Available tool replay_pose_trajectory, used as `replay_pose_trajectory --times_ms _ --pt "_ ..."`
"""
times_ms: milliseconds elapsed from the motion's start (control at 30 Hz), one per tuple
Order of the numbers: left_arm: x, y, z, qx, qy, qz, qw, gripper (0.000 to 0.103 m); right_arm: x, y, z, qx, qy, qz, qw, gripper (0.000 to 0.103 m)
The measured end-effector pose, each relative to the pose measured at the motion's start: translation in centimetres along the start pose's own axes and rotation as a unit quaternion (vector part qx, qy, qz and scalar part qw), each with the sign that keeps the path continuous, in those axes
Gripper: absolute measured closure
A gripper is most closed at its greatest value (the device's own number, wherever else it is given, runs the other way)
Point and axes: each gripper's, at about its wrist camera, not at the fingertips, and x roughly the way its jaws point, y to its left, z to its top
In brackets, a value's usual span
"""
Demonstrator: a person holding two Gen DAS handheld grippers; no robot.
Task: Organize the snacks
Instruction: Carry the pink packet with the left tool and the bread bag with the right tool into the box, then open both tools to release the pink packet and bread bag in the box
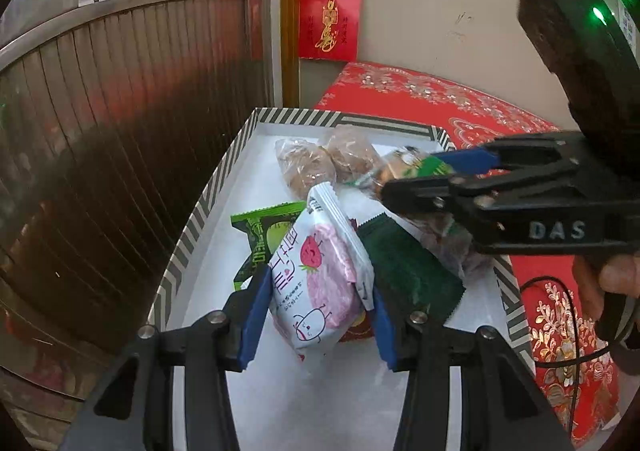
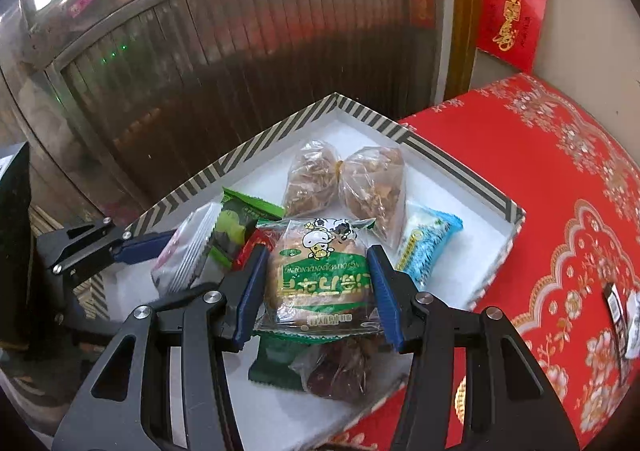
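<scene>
A white box with a black-and-white striped rim point(image 1: 208, 203) point(image 2: 460, 175) holds several snacks. My left gripper point(image 1: 318, 315) point(image 2: 132, 247) is shut on a white and pink strawberry packet point(image 1: 320, 283) point(image 2: 184, 255), held over the box's near left part. My right gripper point(image 2: 316, 291) point(image 1: 440, 179) is shut on a clear cake packet with a green label and a cartoon cow point(image 2: 320, 279) point(image 1: 416, 167), held over the middle of the box. Two clear bags of brown snacks point(image 1: 308, 167) point(image 2: 344, 179) lie at the far end.
In the box also lie a light green packet point(image 1: 260, 235) point(image 2: 240, 219), a dark green packet point(image 1: 408, 271) point(image 2: 276, 363), a blue packet point(image 2: 428, 243) and a brown bag point(image 2: 340, 371). A red embroidered cloth point(image 2: 560, 191) covers the table. A ribbed metal shutter point(image 1: 120, 111) stands behind.
</scene>
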Motion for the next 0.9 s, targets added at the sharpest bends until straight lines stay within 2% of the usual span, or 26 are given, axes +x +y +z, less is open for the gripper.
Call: replay_pose_trajectory --times_ms 233,367,467,600,900 --pt "0.7 -0.3 -0.3 -0.001 0.009 0.001 1.0000 0.054 2.0 0.1 0.7 -0.003 0.013 -0.004 1.000 0.053" --pt "0.8 -0.2 -0.4 -0.005 0.011 0.008 0.9999 0.050 2.7 0.0 0.5 0.002 0.018 0.008 1.000 0.050" --pt "1.2 -0.1 -0.3 -0.011 0.018 0.015 0.9997 0.042 2.3 -0.2 0.5 0.014 0.009 0.016 1.000 0.050" --pt "0.9 0.3 -0.4 -0.027 0.015 0.017 0.9994 0.024 0.9 -0.2 0.4 0.025 -0.015 0.024 0.999 0.050" --pt "0.3 0.5 -0.7 -0.063 0.016 0.033 0.9974 0.013 -2.7 -0.2 -2.0 0.027 -0.051 -0.011 0.998 0.050"
